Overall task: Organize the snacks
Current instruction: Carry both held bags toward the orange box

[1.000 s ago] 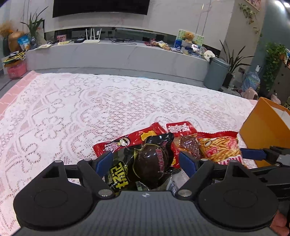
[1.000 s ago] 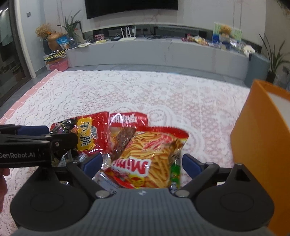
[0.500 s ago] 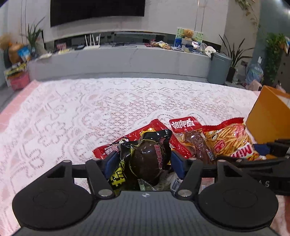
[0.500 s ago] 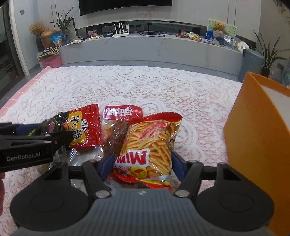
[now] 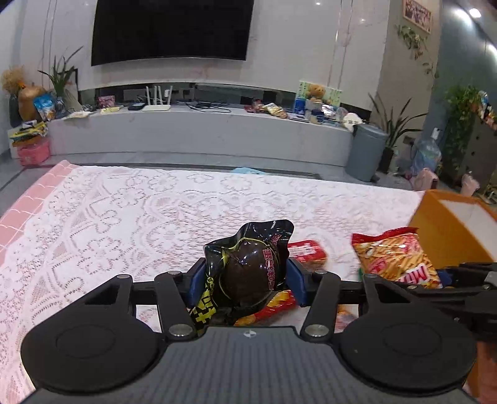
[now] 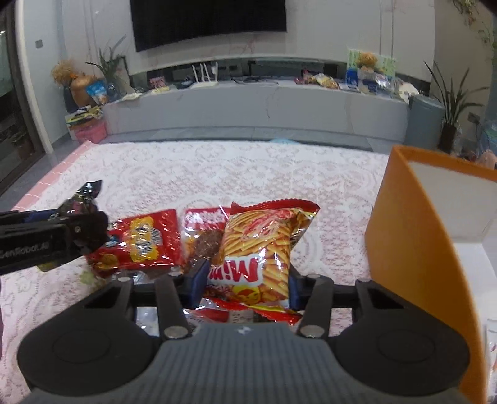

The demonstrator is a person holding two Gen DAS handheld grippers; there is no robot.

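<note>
A second ago both grippers straddled the snack pile wide open; their jaws have just been closing. The left gripper [image 5: 245,276] now pinches the glossy black pouch [image 5: 248,264], raised off the lace-covered bench [image 5: 124,217]. The right gripper [image 6: 247,284] clamps the orange-and-red Mimi stick packet [image 6: 264,245], lifted beside the orange box [image 6: 410,248].

Beyond the lace tablecloth [image 5: 130,217] — a wall-mounted television [image 5: 172,29] (dark), grey bin [image 5: 366,152].
</note>
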